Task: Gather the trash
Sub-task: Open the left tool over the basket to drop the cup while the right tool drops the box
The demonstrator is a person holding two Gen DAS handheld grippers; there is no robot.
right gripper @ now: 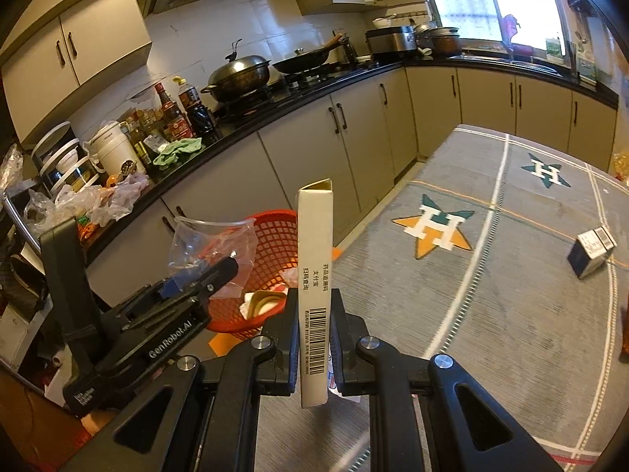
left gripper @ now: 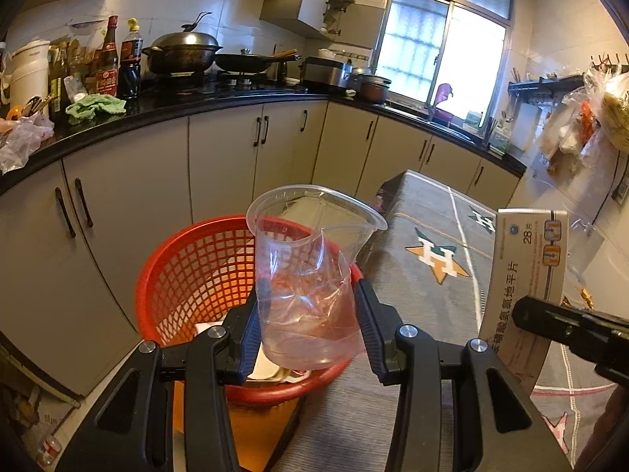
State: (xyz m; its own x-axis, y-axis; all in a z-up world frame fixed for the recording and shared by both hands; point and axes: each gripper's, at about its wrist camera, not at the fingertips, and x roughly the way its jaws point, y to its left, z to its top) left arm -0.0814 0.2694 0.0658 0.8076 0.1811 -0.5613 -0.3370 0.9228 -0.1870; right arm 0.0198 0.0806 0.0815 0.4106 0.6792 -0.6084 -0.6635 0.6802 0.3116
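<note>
**A:** On the kitchen floor, beside the grey patterned mat with the star logos, there's the round red plastic lattice basket with some scraps already in it. Looks like the drop-off step to me, both hands loaded.

**B:** Yep. Left gripper is clamped on a crumpled clear plastic cup, held upright right above the basket's near rim. Right gripper is pinching a slim white cardboard medicine box by its narrow barcode edge, standing upright, off to the side over the mat.

**A:** So what's next?

**B:** My guess: nudge the cup further over the opening, then let the jaws go so it falls inside and not off the rim. The box has to swing across first. There's also a small dark carton lying on the mat, not yet collected.
</note>
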